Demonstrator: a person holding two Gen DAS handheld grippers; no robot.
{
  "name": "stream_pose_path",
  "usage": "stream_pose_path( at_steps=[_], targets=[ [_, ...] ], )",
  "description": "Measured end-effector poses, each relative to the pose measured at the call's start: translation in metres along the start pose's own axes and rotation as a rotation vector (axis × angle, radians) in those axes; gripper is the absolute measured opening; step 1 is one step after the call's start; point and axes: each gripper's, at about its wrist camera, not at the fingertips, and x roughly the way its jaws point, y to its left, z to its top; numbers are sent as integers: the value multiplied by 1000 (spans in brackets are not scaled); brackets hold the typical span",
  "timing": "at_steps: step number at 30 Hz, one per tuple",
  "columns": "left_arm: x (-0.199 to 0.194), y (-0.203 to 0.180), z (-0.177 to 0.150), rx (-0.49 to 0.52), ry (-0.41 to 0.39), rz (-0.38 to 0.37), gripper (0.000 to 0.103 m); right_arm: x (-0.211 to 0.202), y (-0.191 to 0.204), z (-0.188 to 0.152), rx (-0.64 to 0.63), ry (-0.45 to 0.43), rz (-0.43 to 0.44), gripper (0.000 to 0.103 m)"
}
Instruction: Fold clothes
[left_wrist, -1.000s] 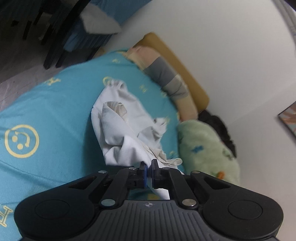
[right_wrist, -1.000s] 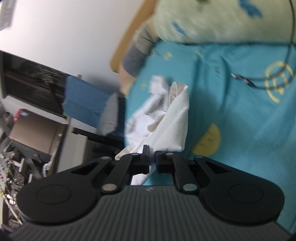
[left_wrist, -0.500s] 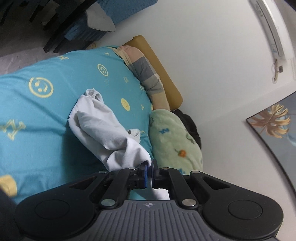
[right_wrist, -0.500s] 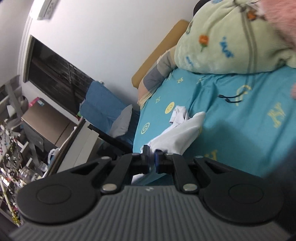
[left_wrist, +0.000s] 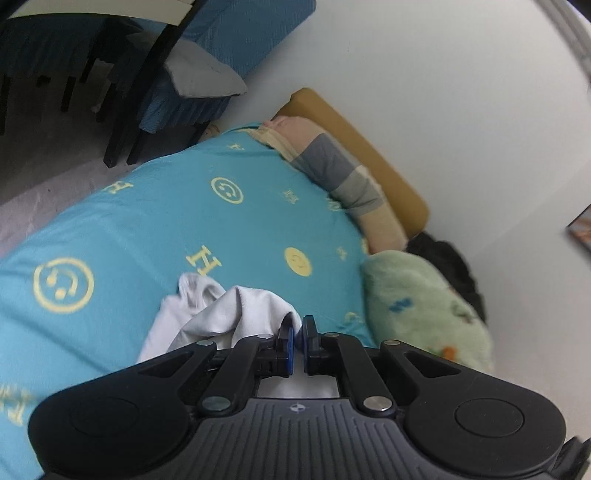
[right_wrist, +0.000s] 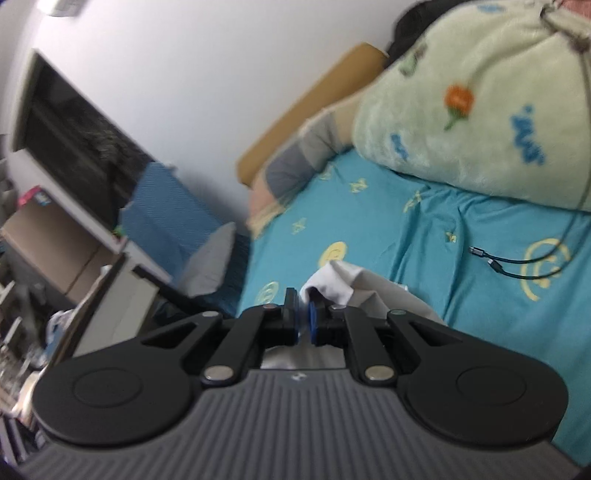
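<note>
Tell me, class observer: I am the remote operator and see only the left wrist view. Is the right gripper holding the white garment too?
Observer: Yes, the right gripper is shut on the white garment.
Operator: Anything on the bed I can't see?
Observer: Two dark cable ends lie on the turquoise sheet, apart from the garment.
Operator: What's beyond the bed on that side?
Observer: A cardboard box sits below a dark window.

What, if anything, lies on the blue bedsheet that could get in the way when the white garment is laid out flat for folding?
Both grippers, left gripper and right gripper, are shut on the white garment. The bedsheet ahead looks bare, but two cable ends lie on it to the right of the garment, and a green blanket lies beyond them.
</note>
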Motion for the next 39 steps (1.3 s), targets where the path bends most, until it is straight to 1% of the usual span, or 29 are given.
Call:
stream_pose_path(
  at_steps=[2,5,7,9,11,12,13,14,15,16,17,18,19,20,21,23,25,26,28,29,31,32,33,34,35,36,37,38,39],
  targets=[
    [32,3,4,29,3,42,5,34,-5,3,-24,17,-40,11],
    [70,12,-1,95,-2,91,5,70,-24,-5,-52,84,-68,11],
    [85,23,-6,86,9,89,5,86,-32,-9,-75,131,-69,11],
    [91,28,-7,120,24,89,5,97,-40,-9,-97,184,-44,11],
    [95,27,-8,179,32,79,8,104,-42,-7,-111,249,-22,12],
    [96,26,-10,202,27,77,13,105,-43,-6,-116,272,-9,13],
    [96,24,-11,214,24,73,19,103,-42,-5,-117,279,5,14],
    [98,21,-12,221,27,65,26,101,-41,-4,-117,286,19,20],
    [97,17,-13,240,30,52,42,99,-41,-4,-115,295,37,39],
    [97,13,-14,261,33,40,53,95,-40,-5,-108,305,67,64],
    [95,7,-17,296,24,33,57,91,-39,-6,-107,309,97,73],
    [92,2,-19,333,13,28,64,86,-37,-6,-116,305,122,78],
    [90,-3,-22,368,1,31,69,81,-34,-7,-134,297,139,77],
    [89,-7,-25,394,-8,42,72,76,-31,-7,-168,282,141,77],
    [88,-10,-27,419,-17,54,76,71,-28,-7,-203,263,131,77],
    [90,-11,-32,445,-30,101,77,69,-26,-5,-270,217,73,78],
    [99,-6,-32,448,-22,169,77,78,-29,-6,-331,200,2,76],
    [104,-2,-32,447,-22,207,77,84,-32,-8,-356,194,-34,77],
    [113,8,-31,445,-23,272,77,97,-40,-11,-382,188,-89,72],
    [117,13,-31,443,-23,296,77,104,-44,-13,-377,193,-95,69],
    [124,22,-31,442,-13,328,75,121,-52,-17,-374,225,-83,59],
    [127,27,-31,442,-8,342,74,130,-56,-20,-376,243,-74,48],
    [128,30,-30,434,-5,334,69,136,-60,-22,-377,257,-67,40],
    [129,32,-27,424,1,311,60,139,-63,-23,-373,260,-61,30],
    [129,34,-25,414,7,285,53,139,-65,-21,-362,256,-51,28],
    [128,35,-23,409,2,273,38,137,-66,-20,-348,249,-42,21],
    [127,34,-22,411,-8,275,24,133,-66,-17,-335,235,-33,15],
    [125,33,-21,413,-18,279,14,129,-63,-15,-331,218,-24,14],
    [122,33,-19,406,-23,267,10,124,-60,-13,-333,198,-14,12]
  ],
)
